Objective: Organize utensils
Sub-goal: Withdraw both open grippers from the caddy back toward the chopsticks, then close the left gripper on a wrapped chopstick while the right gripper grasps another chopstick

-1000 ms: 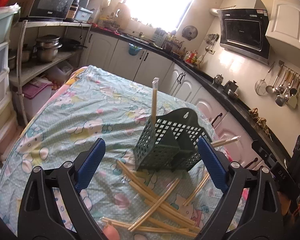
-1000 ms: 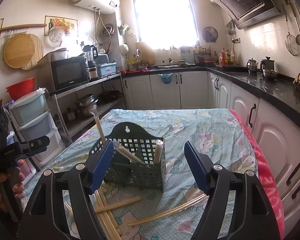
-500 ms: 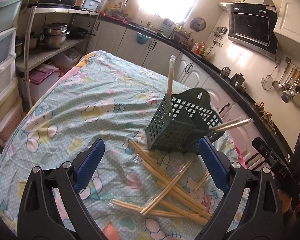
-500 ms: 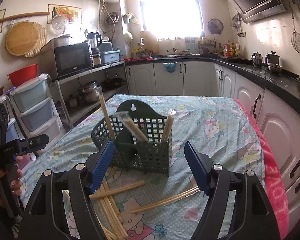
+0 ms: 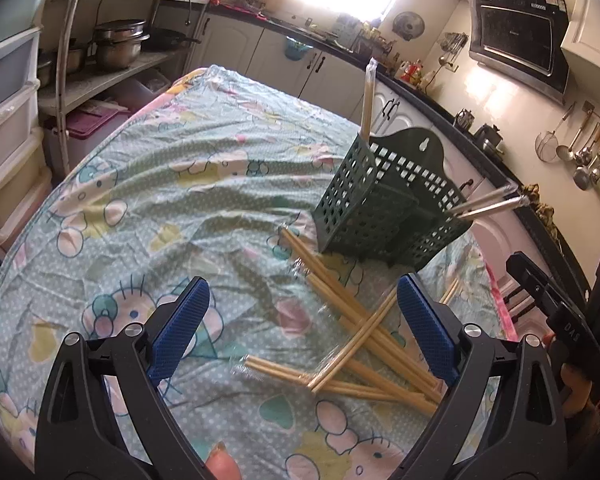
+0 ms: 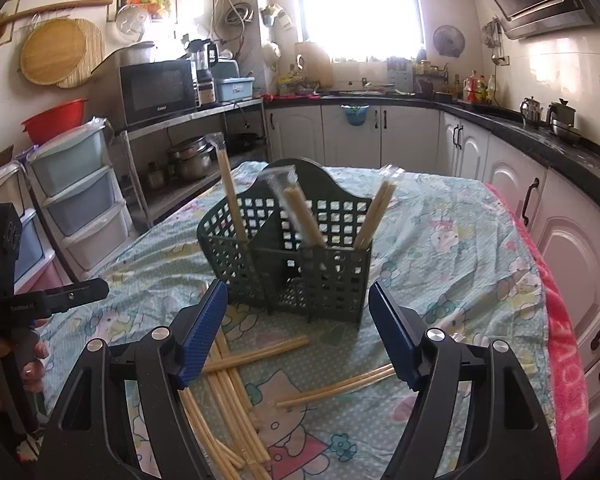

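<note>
Broadly, we are working over a surface [image 6: 460,240] draped in a cartoon-print cloth, with the green slotted caddy [image 6: 292,260] standing upright near its middle. Several wrapped chopstick pairs already stand in the caddy's compartments, leaning out at angles, while the loose chopsticks [image 5: 360,332] lie crossed in a heap on the cloth just in front of the caddy. Our left tongs [image 5: 300,328] hang above that heap with the pads wide apart and nothing between them; our right tongs [image 6: 296,332] are likewise spread and empty, facing the caddy's front wall. We judge the step in hand to be picking the next pair from the heap. To do it well, we should choose a pair lying on top of the crossing, not one pinned beneath, bring the pads down on either side of it near its middle so that it stays balanced, and close across its width. Then we lift clear before tipping it upright over an open compartment.
</note>
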Tool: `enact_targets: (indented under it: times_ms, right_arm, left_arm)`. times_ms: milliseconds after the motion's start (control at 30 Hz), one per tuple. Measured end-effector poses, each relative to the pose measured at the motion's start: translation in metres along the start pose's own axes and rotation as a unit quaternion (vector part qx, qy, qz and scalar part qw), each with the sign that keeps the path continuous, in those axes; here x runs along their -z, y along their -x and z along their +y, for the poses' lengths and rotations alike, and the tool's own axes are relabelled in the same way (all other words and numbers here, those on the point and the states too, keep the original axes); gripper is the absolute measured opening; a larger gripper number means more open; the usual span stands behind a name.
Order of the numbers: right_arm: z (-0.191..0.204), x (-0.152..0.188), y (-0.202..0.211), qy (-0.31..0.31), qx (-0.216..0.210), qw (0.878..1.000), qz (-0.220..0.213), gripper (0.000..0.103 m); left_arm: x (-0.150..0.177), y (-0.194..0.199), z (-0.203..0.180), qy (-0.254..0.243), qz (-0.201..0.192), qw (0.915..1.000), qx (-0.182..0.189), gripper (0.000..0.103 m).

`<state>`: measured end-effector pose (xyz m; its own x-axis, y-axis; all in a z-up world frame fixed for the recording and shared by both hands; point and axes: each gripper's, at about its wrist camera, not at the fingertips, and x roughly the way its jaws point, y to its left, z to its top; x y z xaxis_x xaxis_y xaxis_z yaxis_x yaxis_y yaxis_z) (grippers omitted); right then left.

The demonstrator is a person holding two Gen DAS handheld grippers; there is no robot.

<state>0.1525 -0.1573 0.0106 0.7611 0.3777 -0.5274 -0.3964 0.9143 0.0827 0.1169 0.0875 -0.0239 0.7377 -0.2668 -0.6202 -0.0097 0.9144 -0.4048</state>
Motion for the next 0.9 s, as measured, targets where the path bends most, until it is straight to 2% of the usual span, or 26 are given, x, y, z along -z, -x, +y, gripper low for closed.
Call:
enact_targets:
  times_ms: [333,633,700,867,900]
  right_arm:
    - [0.013,0.012,-0.016,0.016,-0.008,0.999,0.028,0.071]
    - [0.016,0.026,-0.041,0.02,-0.005,0.997,0.071,0.071]
    - [0.015,0.029,-0.047,0.017,-0.002,0.997,0.081,0.071]
    - [0.011,0.033,-0.064,0.008,0.004,0.995,0.1,0.071]
    - [0.01,0.033,-0.068,0.007,0.006,0.995,0.104,0.071]
  left_arm:
    - [0.019,-0.009,0.008,-0.001,0.03,0.9995,-0.009,0.087]
    - [0.032,-0.015,0.016,0.01,0.062,0.998,0.001,0.087]
    - [0.036,-0.018,0.019,0.016,0.073,0.9972,0.007,0.083]
    - [0.044,-0.026,0.021,0.031,0.105,0.9937,0.026,0.062]
    - [0.046,-0.028,0.022,0.035,0.111,0.9927,0.031,0.061]
